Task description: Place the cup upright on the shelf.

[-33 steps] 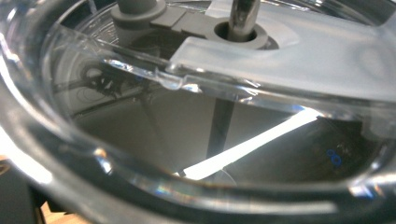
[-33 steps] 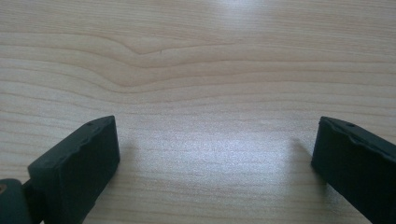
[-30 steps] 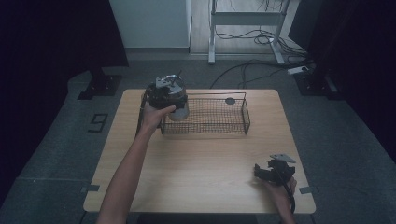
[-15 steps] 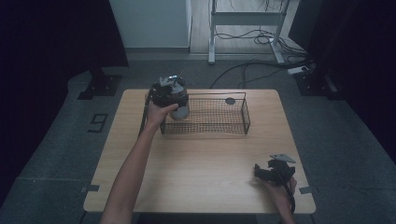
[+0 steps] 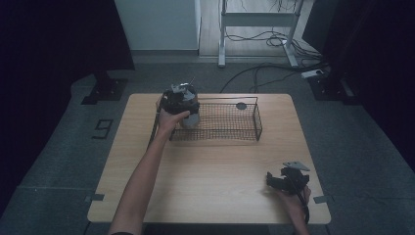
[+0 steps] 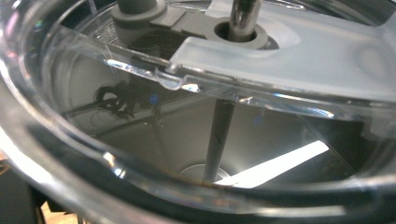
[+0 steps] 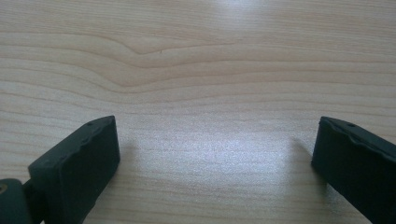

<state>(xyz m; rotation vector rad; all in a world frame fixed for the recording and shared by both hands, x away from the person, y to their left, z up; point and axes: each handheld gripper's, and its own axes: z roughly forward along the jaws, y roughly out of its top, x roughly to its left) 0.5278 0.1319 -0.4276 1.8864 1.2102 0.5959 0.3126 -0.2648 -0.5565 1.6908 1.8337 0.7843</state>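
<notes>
Grey floor point(image 5: 58, 147) beside wooden table point(image 5: 215, 166) bears a "9" mark point(image 5: 103, 129).

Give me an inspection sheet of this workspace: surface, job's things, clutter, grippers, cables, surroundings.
Surface: light wooden table, bare across its near half.
Job's things: black wire basket at the far side; a clear plastic container with a metal rod through its lid, at the basket's left end.
Clutter: small dark round object at the basket's far edge, too small to identify.
Grippers: left hand-held gripper at the container, jaws hidden; right hand-held gripper low over the table's near right corner, jaws wide apart, empty.
Cables: several on the floor beyond the table.
Surroundings: grey floor, metal frame legs, dark curtains.
</notes>
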